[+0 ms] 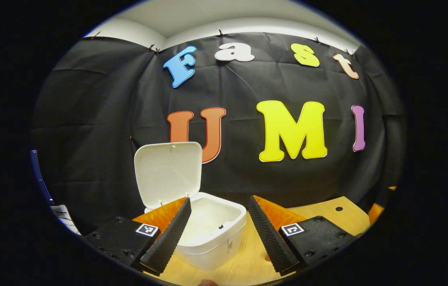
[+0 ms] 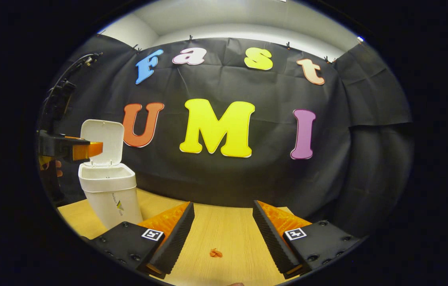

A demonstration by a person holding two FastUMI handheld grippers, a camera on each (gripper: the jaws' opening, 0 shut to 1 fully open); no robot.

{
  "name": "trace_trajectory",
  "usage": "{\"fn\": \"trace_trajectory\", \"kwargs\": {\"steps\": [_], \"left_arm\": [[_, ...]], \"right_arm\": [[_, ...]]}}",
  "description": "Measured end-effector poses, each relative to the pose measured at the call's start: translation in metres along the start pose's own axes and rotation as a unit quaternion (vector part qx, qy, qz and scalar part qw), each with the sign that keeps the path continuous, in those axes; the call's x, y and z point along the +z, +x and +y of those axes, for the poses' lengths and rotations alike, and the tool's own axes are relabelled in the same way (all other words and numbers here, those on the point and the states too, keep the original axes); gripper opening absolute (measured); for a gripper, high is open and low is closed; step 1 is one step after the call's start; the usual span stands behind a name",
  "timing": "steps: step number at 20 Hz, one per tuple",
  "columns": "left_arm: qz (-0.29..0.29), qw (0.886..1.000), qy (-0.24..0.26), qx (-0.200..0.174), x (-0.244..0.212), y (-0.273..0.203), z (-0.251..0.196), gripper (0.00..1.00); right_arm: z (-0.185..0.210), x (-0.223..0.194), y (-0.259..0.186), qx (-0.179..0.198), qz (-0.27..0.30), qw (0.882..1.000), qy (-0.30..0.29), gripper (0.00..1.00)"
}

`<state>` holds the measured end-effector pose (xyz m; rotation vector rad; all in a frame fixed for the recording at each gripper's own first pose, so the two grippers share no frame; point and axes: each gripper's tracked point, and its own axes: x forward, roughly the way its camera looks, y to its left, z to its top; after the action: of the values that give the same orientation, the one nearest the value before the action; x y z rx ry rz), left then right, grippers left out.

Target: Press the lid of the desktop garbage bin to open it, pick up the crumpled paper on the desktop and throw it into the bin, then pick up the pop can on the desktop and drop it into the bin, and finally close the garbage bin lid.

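The white desktop bin (image 1: 216, 242) stands on the wooden table with its lid (image 1: 168, 172) swung up and open. My left gripper (image 1: 219, 200) hovers just above the bin's mouth, open, with nothing between its fingers. What I see of the bin's inside is plain white; its bottom is hidden. In the right gripper view the bin (image 2: 108, 194) stands at the far left with its lid (image 2: 102, 141) upright, and the left gripper (image 2: 85, 151) reaches over it from the left. My right gripper (image 2: 223, 205) is open and empty above the table, well to the right of the bin.
The wooden table (image 2: 224, 234) runs back to the black cloth wall. A small orange scrap (image 2: 216, 252) lies on it between my right fingers. A hand (image 2: 49, 167) holds the left gripper at the far left. A dark hole (image 1: 339, 208) marks the tabletop.
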<state>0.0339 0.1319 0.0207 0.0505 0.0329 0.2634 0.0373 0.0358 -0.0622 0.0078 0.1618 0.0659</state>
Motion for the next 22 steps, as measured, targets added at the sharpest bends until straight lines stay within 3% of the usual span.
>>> {"fn": "trace_trajectory", "kwargs": {"steps": [8,15,22], "left_arm": [[-0.01,1.0,0.0,-0.01,0.001,-0.022,-0.004,0.96],[-0.005,1.0,-0.008,-0.024,-0.004,-0.028,-0.011,0.96],[-0.001,1.0,-0.011,-0.025,-0.007,-0.029,-0.011,0.96]], "right_arm": [[0.001,-0.098,0.044,0.002,0.108,0.994,-0.024,0.95],[0.013,-0.159,0.073,0.024,0.19,0.981,-0.037,0.95],[0.013,-0.233,0.091,0.026,0.304,0.952,-0.038,0.96]]}}
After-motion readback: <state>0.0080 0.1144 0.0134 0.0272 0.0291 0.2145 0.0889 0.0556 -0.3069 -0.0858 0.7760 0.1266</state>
